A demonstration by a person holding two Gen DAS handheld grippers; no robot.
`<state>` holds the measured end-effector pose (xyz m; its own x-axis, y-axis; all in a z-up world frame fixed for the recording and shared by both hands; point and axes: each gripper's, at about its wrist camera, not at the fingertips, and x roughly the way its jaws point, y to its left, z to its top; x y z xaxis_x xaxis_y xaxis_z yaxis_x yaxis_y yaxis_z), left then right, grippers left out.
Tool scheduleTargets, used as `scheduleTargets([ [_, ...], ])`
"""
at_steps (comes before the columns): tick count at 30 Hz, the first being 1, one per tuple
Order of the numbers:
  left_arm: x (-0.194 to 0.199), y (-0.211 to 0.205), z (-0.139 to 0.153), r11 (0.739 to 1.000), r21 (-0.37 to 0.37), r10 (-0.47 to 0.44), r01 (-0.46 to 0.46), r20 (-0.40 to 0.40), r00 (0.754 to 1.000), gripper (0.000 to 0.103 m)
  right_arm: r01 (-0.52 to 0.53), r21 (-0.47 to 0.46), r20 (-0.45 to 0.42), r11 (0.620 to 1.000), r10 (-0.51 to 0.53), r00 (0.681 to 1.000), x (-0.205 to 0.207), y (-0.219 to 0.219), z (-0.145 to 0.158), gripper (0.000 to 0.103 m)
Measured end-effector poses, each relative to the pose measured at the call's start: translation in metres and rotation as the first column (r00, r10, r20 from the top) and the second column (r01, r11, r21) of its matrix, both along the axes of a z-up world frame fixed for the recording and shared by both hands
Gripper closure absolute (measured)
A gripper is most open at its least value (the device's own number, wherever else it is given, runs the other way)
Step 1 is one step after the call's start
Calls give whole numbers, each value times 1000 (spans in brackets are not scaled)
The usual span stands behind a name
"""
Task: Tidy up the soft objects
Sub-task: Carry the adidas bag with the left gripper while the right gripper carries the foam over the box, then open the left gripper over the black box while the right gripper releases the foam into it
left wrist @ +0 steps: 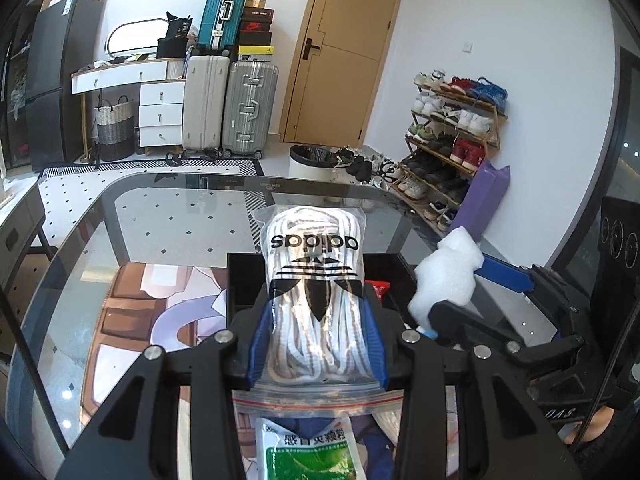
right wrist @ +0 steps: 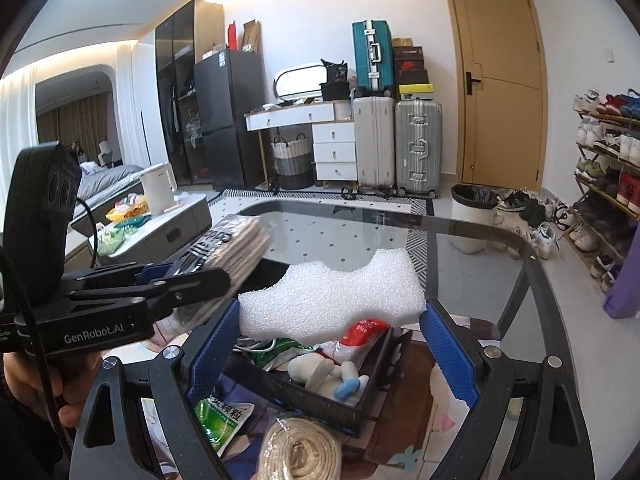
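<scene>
Jaws of the left gripper (left wrist: 316,320) clamp a bagged shoelace bundle (left wrist: 314,280); right gripper (right wrist: 332,344) jaws pinch a white foam piece (right wrist: 332,300) above the black tray (right wrist: 320,400). Risk: slick bag slipping, foam tearing or landing outside the tray.

Both fisheye views sit close behind their grippers, tilted down over the glass surface (left wrist: 168,208) toward the far wall. They share the black tray (right wrist: 320,396), the suitcases (left wrist: 228,108), the door (right wrist: 500,80) and the shoe rack (left wrist: 452,140).
</scene>
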<state>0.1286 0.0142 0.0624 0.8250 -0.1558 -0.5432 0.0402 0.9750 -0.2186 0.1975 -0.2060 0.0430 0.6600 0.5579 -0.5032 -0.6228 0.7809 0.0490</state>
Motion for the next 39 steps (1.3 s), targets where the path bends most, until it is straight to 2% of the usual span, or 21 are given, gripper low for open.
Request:
scheduleTargets([
  [12, 16, 5, -13, 1000, 27, 0, 1, -37, 999, 63, -13, -94, 9, 996, 14, 1000, 24, 24, -20, 12],
  [18, 20, 3, -21, 1000, 26, -14, 16, -77, 997, 60, -38, -100, -13, 994, 37, 999, 26, 28, -26, 9],
  [20, 20, 3, -21, 1000, 20, -13, 14, -83, 996, 54, -32, -104, -3, 994, 32, 999, 24, 25, -26, 1],
  [23, 13, 1, -16, 999, 38, -13, 16, -60, 998, 42, -20, -118, 13, 993, 22, 1000, 15, 20, -27, 1],
  [25, 9, -1, -13, 998, 59, -15, 18, -49, 999, 37, -10, -130, 18, 991, 13, 1000, 10, 14, -28, 1],
  [28, 3, -7, -8, 994, 108, -12, 15, -35, 999, 3, -5, -120, 16, 993, 7, 1000, 0, 4, -28, 1],
  [29, -1, -8, -5, 992, 129, -8, 10, -19, 1000, 0, -1, -113, 15, 994, 3, 1000, -4, -1, -28, 1],
  [34, -16, -8, 0, 986, 168, -13, 11, 9, 1000, 0, 23, -79, -23, 997, -25, 999, -20, -28, -26, 1],
  [39, -36, 0, -2, 990, 143, -13, 11, 12, 1000, 0, 60, -47, -86, 997, -64, 994, -34, -49, -24, 1],
])
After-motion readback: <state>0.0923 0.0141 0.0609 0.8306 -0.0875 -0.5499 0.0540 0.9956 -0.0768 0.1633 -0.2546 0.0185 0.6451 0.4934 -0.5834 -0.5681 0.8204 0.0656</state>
